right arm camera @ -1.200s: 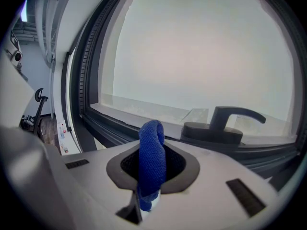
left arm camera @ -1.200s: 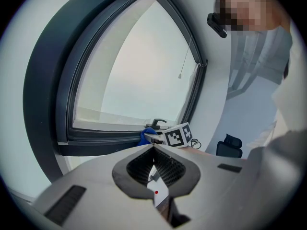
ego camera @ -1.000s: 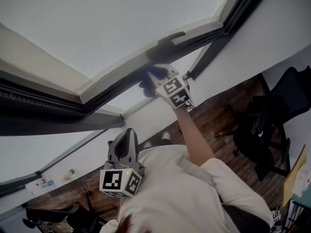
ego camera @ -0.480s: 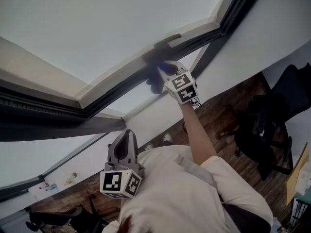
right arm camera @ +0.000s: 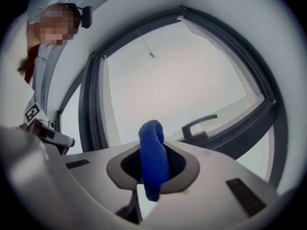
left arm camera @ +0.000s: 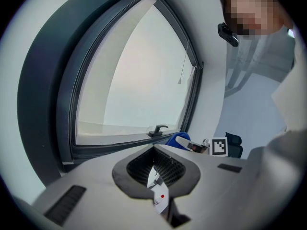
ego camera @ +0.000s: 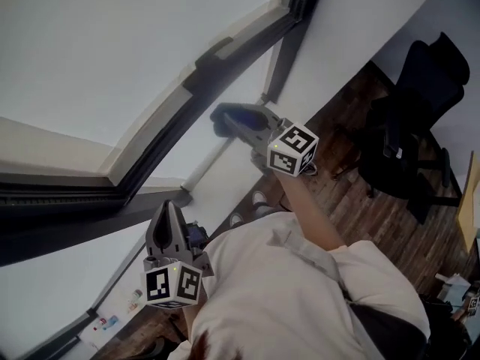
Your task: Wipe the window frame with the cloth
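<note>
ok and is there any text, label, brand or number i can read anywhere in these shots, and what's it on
No words or numbers can be read in any view.
Left cube: black-and-white square markers only, no letters.
Right cube: the same, markers only.
Small items on the ledge: any print is too small to read.

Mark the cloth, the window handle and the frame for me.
blue cloth (right arm camera: 152, 152), right gripper view, folded middle between the jaws
window handle (right arm camera: 200, 120), right gripper view, its lever
window frame (right arm camera: 91, 104), right gripper view, dark upright bar at left
</note>
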`<act>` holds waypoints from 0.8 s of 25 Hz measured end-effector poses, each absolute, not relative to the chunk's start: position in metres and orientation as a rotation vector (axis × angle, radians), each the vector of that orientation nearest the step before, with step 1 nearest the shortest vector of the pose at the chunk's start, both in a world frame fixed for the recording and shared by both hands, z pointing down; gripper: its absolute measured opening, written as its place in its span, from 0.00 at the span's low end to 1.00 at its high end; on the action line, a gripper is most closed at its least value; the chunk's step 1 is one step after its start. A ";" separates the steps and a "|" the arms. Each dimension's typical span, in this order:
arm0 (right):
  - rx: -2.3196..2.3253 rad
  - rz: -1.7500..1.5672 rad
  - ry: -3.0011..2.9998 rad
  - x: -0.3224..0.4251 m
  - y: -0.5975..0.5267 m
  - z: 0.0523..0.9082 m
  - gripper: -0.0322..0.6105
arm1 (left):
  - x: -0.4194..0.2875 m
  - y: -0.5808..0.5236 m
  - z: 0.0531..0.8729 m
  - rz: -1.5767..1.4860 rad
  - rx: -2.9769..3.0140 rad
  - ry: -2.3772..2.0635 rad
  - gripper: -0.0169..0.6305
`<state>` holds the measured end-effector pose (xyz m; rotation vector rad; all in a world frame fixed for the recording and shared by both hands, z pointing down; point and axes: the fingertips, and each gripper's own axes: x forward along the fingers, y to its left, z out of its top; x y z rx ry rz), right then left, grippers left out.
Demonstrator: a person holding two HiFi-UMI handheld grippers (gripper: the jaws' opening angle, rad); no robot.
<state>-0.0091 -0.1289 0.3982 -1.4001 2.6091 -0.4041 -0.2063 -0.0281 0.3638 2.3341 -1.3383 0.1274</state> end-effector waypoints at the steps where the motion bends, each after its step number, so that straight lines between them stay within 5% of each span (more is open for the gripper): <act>1: -1.415 -0.362 2.620 -0.011 -0.116 0.393 0.12 | -0.208 -0.029 0.363 0.131 2.355 -1.316 0.03; 20: -1.536 -0.332 2.432 0.041 0.012 0.371 0.12 | -0.177 -0.037 0.369 0.197 2.488 -1.181 0.03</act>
